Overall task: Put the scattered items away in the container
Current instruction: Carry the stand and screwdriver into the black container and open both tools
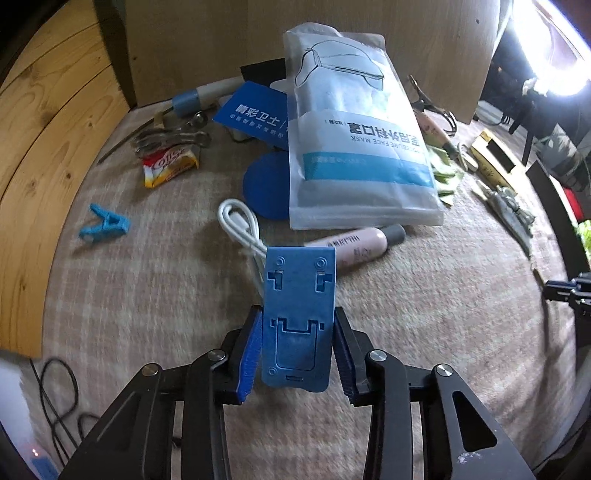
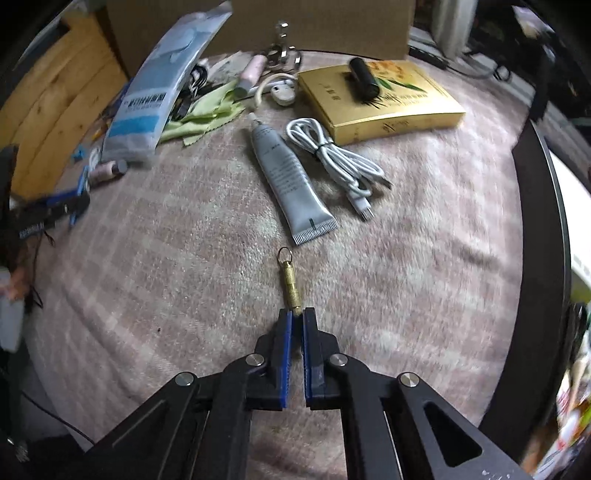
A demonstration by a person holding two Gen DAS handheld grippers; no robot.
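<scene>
Left gripper point(image 1: 298, 325): jaws pinching flat blue plastic folding stand point(image 1: 298, 317). Right gripper point(image 2: 297, 317): jaws clamped on small brass cylinder with keyring point(image 2: 290, 284), projecting forward.

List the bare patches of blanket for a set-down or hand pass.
Free: the blanket between the blue clothespin and the left gripper; also left of the gray tube, down to the right gripper. Crowded: along the cardboard box, around the face mask pack and gold box.
</scene>
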